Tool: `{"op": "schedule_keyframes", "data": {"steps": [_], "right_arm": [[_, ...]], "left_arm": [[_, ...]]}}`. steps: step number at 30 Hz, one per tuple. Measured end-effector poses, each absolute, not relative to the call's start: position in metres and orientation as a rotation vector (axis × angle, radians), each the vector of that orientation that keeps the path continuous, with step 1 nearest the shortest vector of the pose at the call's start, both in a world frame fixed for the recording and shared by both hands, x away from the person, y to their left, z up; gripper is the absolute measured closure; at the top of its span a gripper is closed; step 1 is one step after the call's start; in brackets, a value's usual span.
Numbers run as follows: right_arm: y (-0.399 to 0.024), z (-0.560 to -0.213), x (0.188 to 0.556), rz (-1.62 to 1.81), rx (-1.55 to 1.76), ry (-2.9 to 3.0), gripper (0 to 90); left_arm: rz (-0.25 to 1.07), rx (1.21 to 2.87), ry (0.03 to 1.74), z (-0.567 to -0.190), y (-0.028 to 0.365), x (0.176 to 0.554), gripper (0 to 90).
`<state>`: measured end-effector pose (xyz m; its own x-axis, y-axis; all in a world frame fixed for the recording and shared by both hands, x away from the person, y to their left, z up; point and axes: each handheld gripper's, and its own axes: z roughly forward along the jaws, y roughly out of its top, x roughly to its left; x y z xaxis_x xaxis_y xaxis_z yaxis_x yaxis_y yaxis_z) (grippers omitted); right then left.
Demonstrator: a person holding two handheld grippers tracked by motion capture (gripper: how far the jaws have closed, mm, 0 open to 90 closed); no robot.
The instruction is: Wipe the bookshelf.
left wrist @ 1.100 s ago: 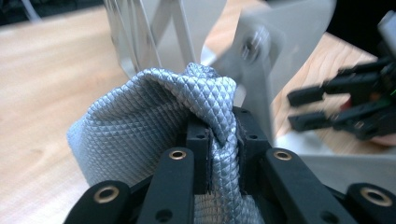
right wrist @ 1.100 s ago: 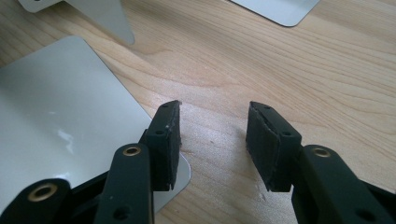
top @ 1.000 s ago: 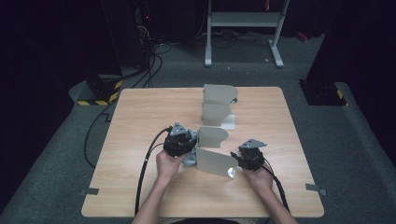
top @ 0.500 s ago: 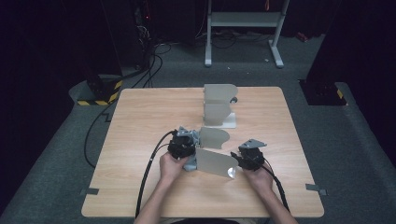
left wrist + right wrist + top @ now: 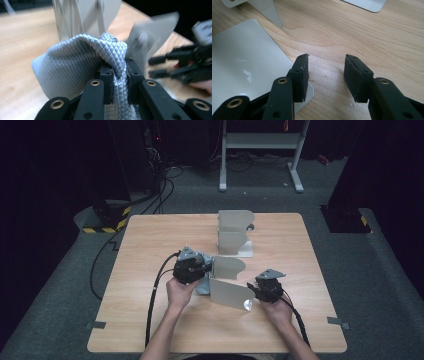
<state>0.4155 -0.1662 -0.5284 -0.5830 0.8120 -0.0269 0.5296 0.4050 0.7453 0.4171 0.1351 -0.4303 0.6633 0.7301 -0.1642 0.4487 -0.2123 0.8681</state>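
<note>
Pinching the grey cloth at bench centre, the left gripper seems mid-lift; next, the right gripper, fingers spread at four o'clock, should steady the metal plate.

No readable text, label, brand, number or sign appears anywhere (not on the table, the metal plates, the grey cloth or the grippers themselves); the surfaces close to either hand-held gripper are all plain and unmarked.
</note>
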Motion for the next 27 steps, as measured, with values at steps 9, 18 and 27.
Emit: {"op": "schedule_keyframes", "data": {"steps": [9, 18, 27], "right_arm": [[-0.166, -0.528, 0.416, 1.001, 1.15, 2.28, 55.5], [-0.166, -0.528, 0.415, 1.002, 1.152, 2.28, 55.5], [-0.166, -0.528, 0.416, 1.003, 1.152, 2.279, 55.5]], "left_arm": [[0.381, 1.799, 0.86, -0.398, 0.136, 0.413, 78.8], [0.381, 1.784, 0.878, -0.395, 0.137, 0.424, 78.6], [0.382, 1.805, 0.933, -0.412, 0.13, 0.443, 78.7]]}}
